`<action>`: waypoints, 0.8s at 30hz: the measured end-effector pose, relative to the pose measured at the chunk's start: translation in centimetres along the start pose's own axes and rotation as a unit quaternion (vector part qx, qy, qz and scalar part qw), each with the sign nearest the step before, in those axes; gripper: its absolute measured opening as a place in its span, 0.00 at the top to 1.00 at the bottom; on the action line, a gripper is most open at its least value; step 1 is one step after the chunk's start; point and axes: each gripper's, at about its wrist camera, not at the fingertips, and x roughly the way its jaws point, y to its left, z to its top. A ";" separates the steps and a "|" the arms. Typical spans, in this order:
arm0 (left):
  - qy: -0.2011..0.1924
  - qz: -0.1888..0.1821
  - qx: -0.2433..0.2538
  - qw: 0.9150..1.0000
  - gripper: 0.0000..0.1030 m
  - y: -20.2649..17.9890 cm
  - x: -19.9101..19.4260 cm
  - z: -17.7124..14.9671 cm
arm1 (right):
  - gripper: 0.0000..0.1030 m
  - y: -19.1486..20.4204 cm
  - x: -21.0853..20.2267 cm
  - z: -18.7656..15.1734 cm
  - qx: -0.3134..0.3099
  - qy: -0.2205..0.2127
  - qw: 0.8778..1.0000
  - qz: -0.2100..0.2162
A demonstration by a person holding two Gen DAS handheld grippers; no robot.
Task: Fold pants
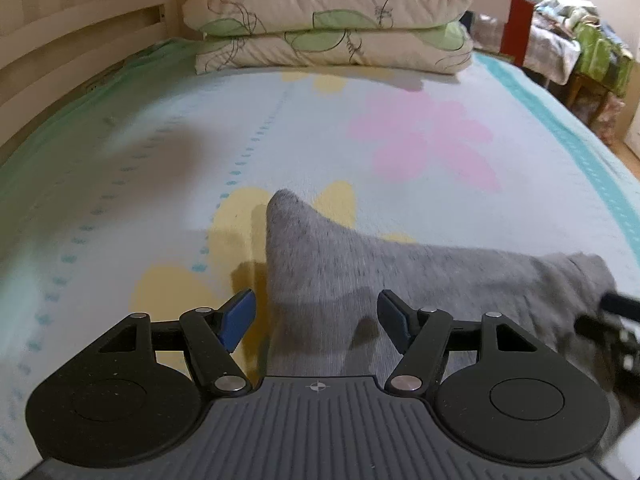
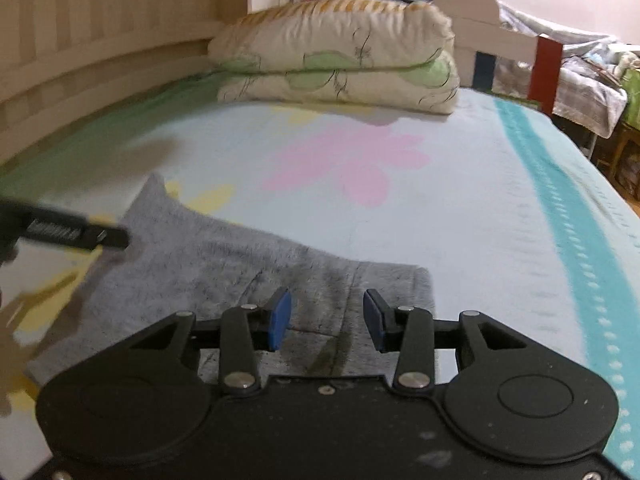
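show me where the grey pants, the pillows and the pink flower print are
grey pants (image 1: pixel 360 268), left wrist view, middle of the fabric
pillows (image 2: pixel 336 40), right wrist view, front of the upper pillow
pink flower print (image 1: pixel 424 136), left wrist view, centre of the petals

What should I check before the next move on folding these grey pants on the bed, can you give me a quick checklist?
1. Left gripper open, nothing between the pads: ok.
2. Right gripper open above the cloth, not pinching it: ok.
3. Grey pants lying flat on the bed sheet: ok in what shows, near edge hidden by the grippers.
4. Sheet beyond the pants free up to the pillows: ok.
5. How far the folding has got: cannot tell.
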 end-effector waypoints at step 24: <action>0.068 0.007 -0.023 0.997 0.05 1.3 7.7 2.8 | 0.47 -1.9 2.4 -1.7 0.004 0.037 0.999 0.009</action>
